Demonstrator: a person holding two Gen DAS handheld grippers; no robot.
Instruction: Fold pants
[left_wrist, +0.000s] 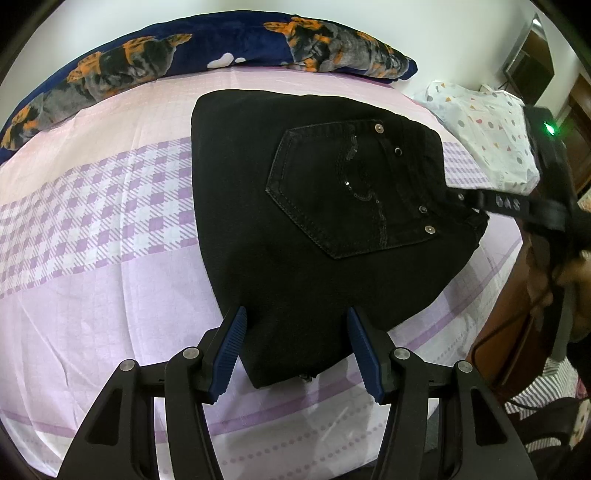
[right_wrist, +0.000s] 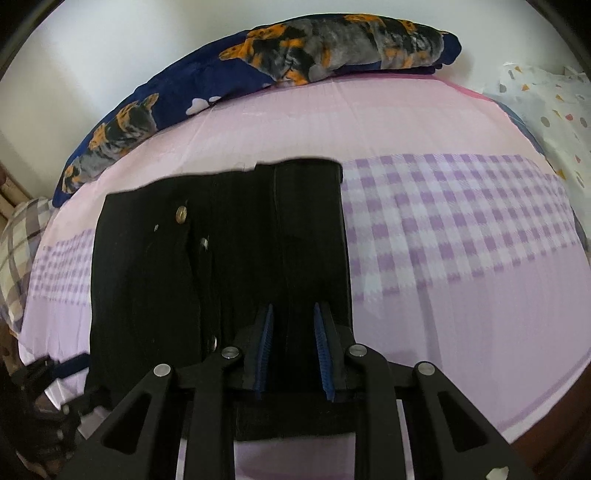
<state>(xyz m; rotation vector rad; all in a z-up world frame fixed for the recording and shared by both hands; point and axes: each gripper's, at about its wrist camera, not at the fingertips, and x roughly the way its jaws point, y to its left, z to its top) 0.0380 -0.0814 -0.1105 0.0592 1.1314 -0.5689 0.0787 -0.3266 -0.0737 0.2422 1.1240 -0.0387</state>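
Left gripper (left_wrist: 295, 354): jaws spread wide, hovering over the near corner of the black pants (left_wrist: 314, 206), blue pads (left_wrist: 231, 354) clear of the cloth. Right gripper (right_wrist: 293, 350): jaws narrow with a fold of the pants (right_wrist: 221, 277) between the pads; actual pinch — cannot tell, dark on dark. Pants lie folded flat on the pink-and-lilac checked bedsheet (left_wrist: 110, 221), back pocket (left_wrist: 343, 192) face up. Long axis in the left view runs near-to-far, waistband toward the right gripper (left_wrist: 517, 206). Navy dog-print blanket (left_wrist: 184, 62) along the far edge.
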